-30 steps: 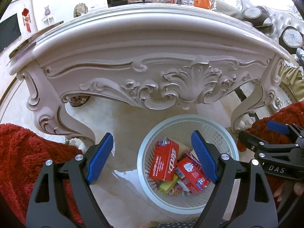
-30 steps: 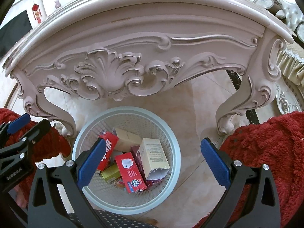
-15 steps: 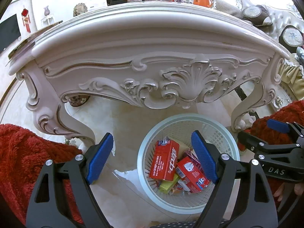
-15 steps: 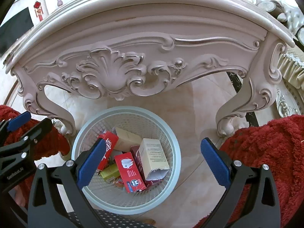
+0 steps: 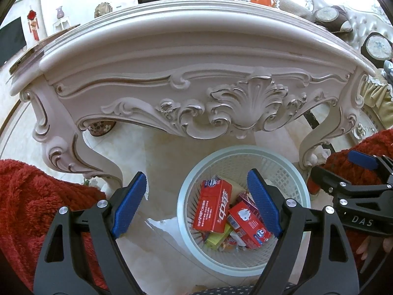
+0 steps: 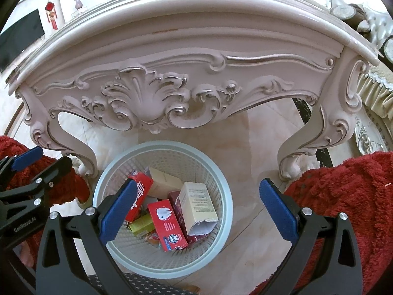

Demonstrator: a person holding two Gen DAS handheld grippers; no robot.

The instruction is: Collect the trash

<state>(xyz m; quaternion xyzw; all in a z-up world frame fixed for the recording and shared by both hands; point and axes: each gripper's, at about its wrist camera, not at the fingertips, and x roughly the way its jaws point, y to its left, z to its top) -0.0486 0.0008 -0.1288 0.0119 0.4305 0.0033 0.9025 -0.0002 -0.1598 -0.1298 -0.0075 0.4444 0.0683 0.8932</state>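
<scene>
**A:** Left wrist view first: the left tool (image 5: 196, 204) hangs with its blue pads spread wide and nothing between them. What about the other?

**B:** Same story. The right tool (image 6: 199, 209) is gaping and empty too, poised above the basket (image 6: 226, 196). Each tool shows at the edge of the other's view, so the two sit side by side, near but not touching.

**A:** Has anything moved in the last second?

**B:** Barely. Both tools hold almost the same pose as a second ago, only drifting a little; the carved table edge sits slightly lower in both views now. The jaws were already wide and have stayed that way.

**A:** And the trash?

**B:** All in the basket on the floor, under the front of the carved table (image 5: 196, 56). I can pick out a red toothpaste box (image 5: 212, 204) leaning against the wall, a second red box with a tooth picture (image 6: 168, 223), a cream carton (image 6: 197, 206) with its torn end up, and a small yellow-green box (image 6: 141, 225) beneath them.

**A:** So what does the stillness mean?

**B:** My reading is that a drop has just finished and the hands are pausing. No loose trash shows on the floor (image 6: 258, 147) around the basket. Things crowd the tabletop (image 5: 221, 14) further back, but whether any of them is trash I cannot tell.
</scene>
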